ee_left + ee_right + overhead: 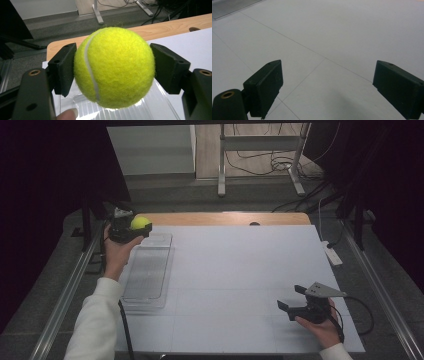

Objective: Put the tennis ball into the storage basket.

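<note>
Now the left gripper clamps the tennis ball at upper left of the high view, above the clear tray's far end. Lower it squarely over the tray before letting go. The right gripper rests wide open and empty, lower right.

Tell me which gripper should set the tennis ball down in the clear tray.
Left. The left gripper is already shut on the tennis ball, right above the clear tray's far end. The right gripper is open and empty, across the table.
</note>
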